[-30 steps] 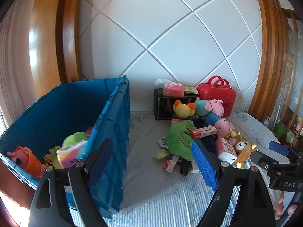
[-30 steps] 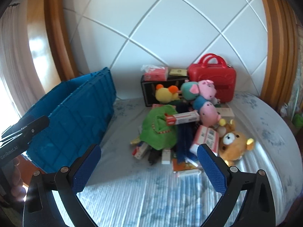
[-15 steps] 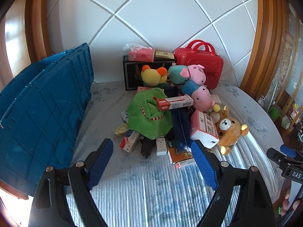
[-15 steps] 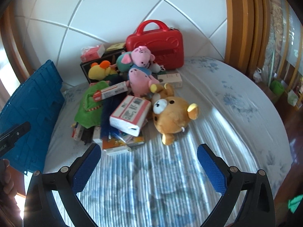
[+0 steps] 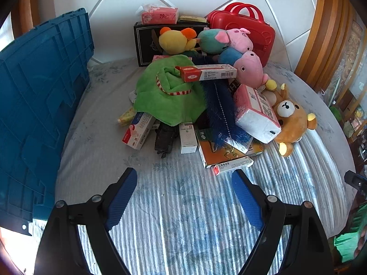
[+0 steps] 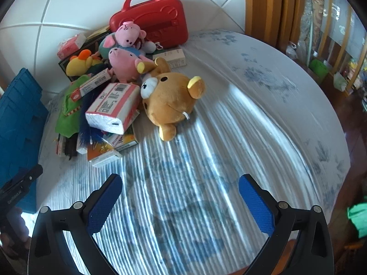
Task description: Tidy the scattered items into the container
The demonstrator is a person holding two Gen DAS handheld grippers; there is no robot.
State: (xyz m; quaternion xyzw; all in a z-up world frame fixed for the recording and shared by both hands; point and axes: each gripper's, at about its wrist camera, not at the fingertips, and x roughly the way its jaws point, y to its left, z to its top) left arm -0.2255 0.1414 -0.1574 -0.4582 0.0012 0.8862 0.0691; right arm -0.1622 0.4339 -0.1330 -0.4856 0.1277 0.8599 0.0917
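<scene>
**Over the bed, both grippers wide and empty, toys still heaped by the crate**

Beside the blue crate [image 5: 39,105], which stands along the left edge of the bed [image 5: 183,217], lies a heap of toys and boxes on the striped, flower-printed cover. Nearest the crate in that heap is a green cloth [image 5: 169,96] with a red-and-white trim; a long red-and-white box [image 5: 207,73] rests across its top. A dark blue feathery brush [image 5: 221,112] runs down the side of the cloth away from the crate, and past it a pink-and-white tissue pack [image 5: 255,112] leans on flat boxes. Farthest from the crate sits a brown bear toy [image 6: 169,100], touching the tissue pack. Behind the heap, against the white quilted headboard, are a yellow plush [image 5: 176,41], two pink pig plushes [image 5: 250,68], a black box [image 5: 144,43] and a red case [image 6: 151,18].

The left gripper [image 5: 182,183] hangs above bare bedcover on the near side of the heap, its blue pads spread wide with nothing between them. The right gripper [image 6: 180,188] hangs over open bedcover farther from the crate, short of the bear toy, likewise spread wide and holding nothing. The inside of the crate cannot be seen from either view.
</scene>
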